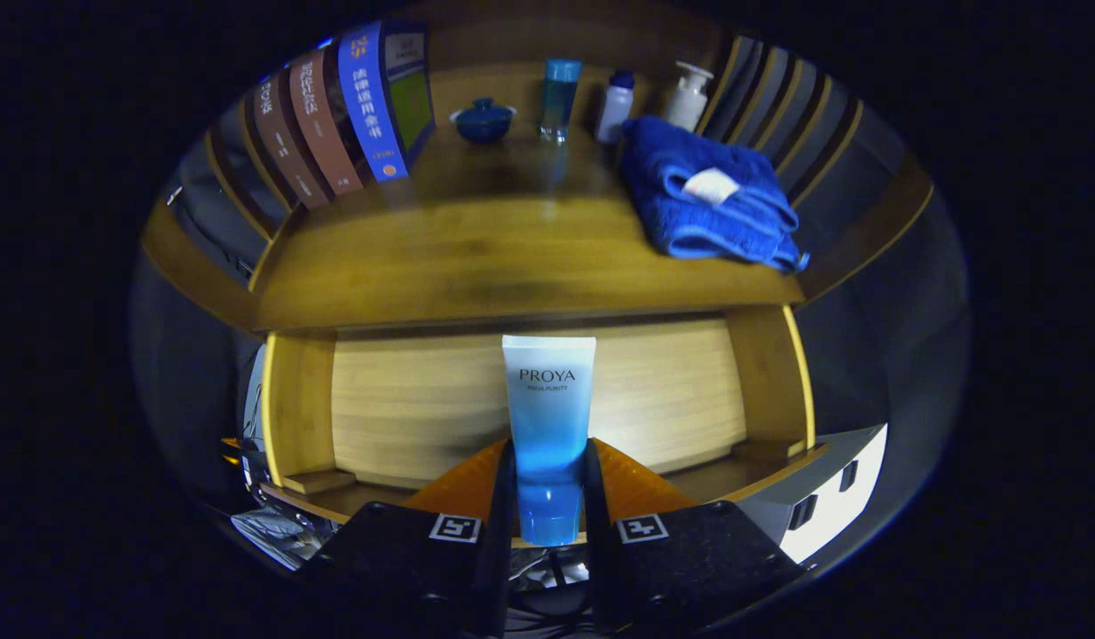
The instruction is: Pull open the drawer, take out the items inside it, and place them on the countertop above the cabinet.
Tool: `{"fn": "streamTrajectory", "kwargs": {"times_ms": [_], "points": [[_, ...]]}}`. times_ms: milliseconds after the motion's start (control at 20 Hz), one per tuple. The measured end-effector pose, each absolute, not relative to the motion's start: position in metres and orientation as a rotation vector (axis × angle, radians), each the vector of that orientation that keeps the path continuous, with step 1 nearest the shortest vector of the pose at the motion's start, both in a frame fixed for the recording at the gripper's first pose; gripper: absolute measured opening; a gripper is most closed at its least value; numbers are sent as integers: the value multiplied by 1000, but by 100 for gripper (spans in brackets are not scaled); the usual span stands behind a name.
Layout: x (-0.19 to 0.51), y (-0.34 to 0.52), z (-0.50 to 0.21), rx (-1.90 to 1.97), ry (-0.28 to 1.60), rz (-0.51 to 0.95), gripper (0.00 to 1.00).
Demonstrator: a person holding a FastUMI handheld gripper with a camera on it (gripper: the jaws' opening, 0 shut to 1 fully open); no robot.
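Gripper (pixel 549 484) fingers clamp a blue-and-white cosmetic tube (pixel 548 417) by its lower end, one finger pressed on each side, the tube standing upright between them with its flat crimped end at the top. Behind the tube lies the open drawer (pixel 299 399), a shallow box of pale wood with thicker golden side walls at left and right and a light, fine-grained floor; no other item can be seen in the part of it that shows. Just above the drawer runs the front edge of the wooden countertop (pixel 476 257), a smooth, slightly glossy board whose near and middle stretch is bare. At the far left of the top a row of books (pixel 334 115) leans, brown spines beside a blue one. Along the far edge stand a small dark blue lidded bowl (pixel 483 120), a tall blue-green tube (pixel 560 98), a little white bottle with a blue cap (pixel 615 106) and a white pump bottle (pixel 688 96), each near the next but apart. At the right a folded blue towel (pixel 703 200), thick and plush with a white tag on top, overhangs toward the countertop's near right corner. Slatted wooden side rails (pixel 778 115) rise at the right of the top, and similar slats show behind the books at the left. A white block (pixel 836 497) with dark slots sits low to the right of the drawer.
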State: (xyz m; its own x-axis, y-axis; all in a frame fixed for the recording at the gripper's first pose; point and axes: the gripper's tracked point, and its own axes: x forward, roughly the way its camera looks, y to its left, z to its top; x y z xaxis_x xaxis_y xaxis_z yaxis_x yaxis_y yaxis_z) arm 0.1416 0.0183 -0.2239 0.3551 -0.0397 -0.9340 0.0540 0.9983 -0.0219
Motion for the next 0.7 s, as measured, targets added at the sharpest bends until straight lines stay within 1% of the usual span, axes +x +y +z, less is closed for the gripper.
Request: {"fn": "streamTrajectory", "kwargs": {"times_ms": [200,400,700], "points": [[195,24,-208,-1,1187,-17,40],[245,28,-223,6,1204,38,41],[294,30,-245,6,1231,97,41]]}}
